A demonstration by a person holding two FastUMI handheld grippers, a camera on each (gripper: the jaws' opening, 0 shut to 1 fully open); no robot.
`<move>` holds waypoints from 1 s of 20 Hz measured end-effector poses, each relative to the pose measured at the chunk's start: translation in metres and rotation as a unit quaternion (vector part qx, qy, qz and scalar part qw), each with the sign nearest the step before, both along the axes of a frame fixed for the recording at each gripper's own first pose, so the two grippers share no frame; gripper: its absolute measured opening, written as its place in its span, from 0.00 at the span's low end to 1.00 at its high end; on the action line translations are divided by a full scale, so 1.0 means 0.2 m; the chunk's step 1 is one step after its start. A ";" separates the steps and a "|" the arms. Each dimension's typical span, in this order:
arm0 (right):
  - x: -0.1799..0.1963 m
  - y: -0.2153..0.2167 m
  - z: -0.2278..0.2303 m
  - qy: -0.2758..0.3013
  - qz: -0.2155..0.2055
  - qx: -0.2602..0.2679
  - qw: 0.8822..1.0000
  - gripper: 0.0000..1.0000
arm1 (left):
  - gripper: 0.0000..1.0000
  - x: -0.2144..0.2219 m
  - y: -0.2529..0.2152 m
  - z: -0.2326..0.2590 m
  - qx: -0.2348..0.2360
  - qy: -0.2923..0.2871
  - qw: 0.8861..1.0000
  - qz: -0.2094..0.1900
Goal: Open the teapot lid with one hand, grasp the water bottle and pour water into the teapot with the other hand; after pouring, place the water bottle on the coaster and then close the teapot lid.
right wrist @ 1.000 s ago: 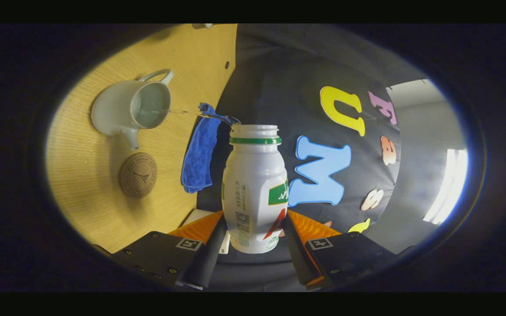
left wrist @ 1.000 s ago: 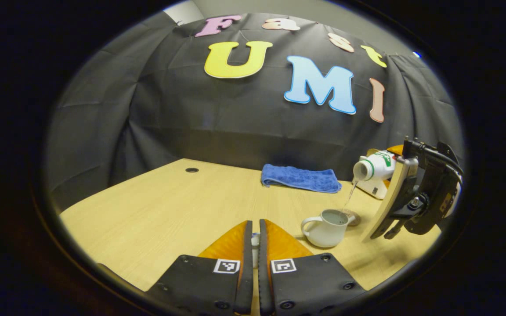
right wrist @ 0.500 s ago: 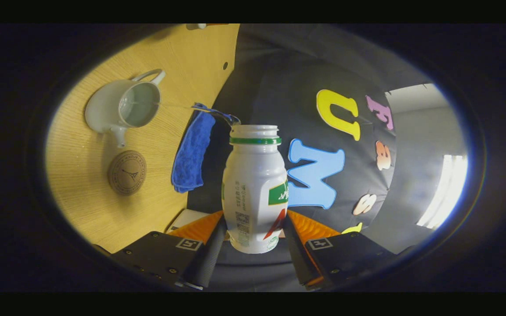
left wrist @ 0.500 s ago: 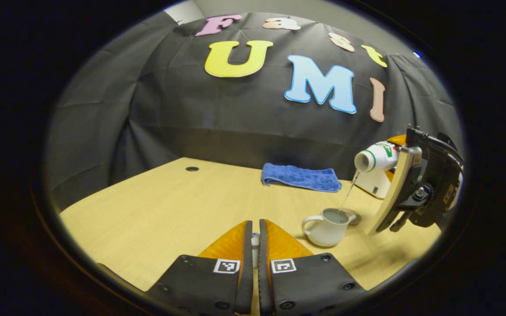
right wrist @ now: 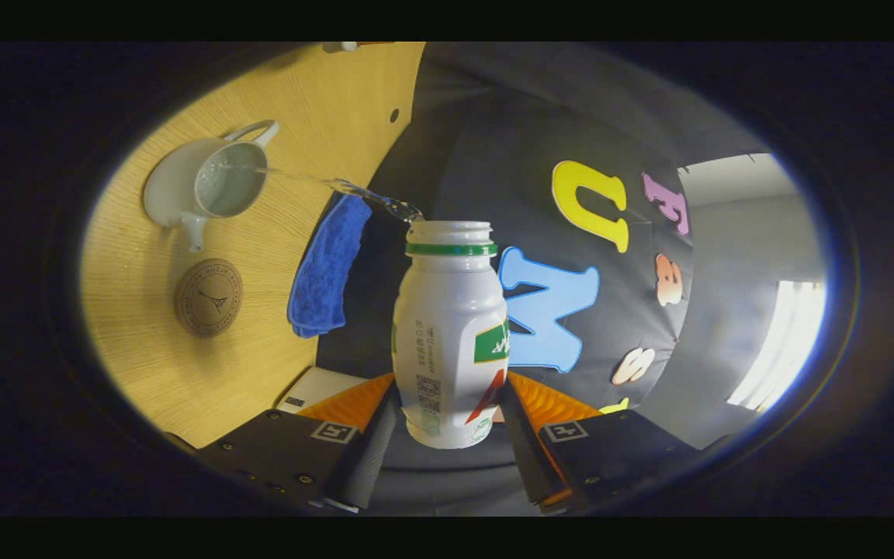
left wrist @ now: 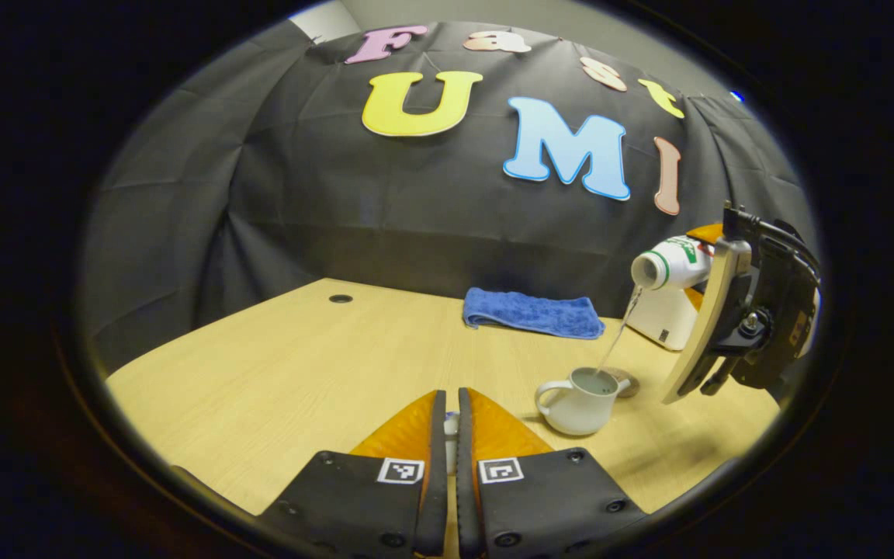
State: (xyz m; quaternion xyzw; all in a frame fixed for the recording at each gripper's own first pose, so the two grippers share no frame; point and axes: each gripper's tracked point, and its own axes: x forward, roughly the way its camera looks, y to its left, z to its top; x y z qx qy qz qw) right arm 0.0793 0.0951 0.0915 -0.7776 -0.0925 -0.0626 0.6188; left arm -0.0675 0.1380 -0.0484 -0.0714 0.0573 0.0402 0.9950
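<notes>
In the left gripper view, the left gripper (left wrist: pixel 447 435) sits low at the near edge of the wooden surface (left wrist: pixel 299 373), its jaws drawn almost together around a small pale thing, seemingly the teapot lid (left wrist: pixel 452 425), though too little of it shows to be sure. To the right, the white teapot (left wrist: pixel 580 400) stands open on the surface with its handle turned left. Above and right of it the right gripper (left wrist: pixel 734 310) holds the water bottle (left wrist: pixel 668 266) tipped on its side, mouth pointing left, and a thin stream of water (left wrist: pixel 618 330) falls from the mouth into the pot. The coaster (left wrist: pixel 627 386) peeks out just behind the teapot. A folded blue towel (left wrist: pixel 532 313) lies at the far edge near the wall, and a white box (left wrist: pixel 664 322) stands to its right, under the bottle. In the right gripper view, the right gripper (right wrist: pixel 447 435) has its jaws pinching the lower body of the water bottle (right wrist: pixel 449 341), one on each side. The stream of water (right wrist: pixel 338 186) runs from the bottle's rim to the open teapot (right wrist: pixel 199 182) at the upper left. The round coaster (right wrist: pixel 208 297) lies bare just beside the teapot's spout, the blue towel (right wrist: pixel 321 272) lies between the coaster and the bottle, and a corner of the white box (right wrist: pixel 315 388) shows near the jaws.
</notes>
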 end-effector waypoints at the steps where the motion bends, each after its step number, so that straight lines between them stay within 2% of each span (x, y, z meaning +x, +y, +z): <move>1: 0.00 0.00 0.01 -0.001 0.000 -0.002 1.000 0.72 | 0.16 0.00 0.00 0.00 0.000 0.000 1.000 0.000; 20: 0.00 0.01 0.12 -0.018 0.010 -0.042 0.999 0.72 | 0.16 0.01 0.00 -0.02 0.001 0.003 1.000 -0.003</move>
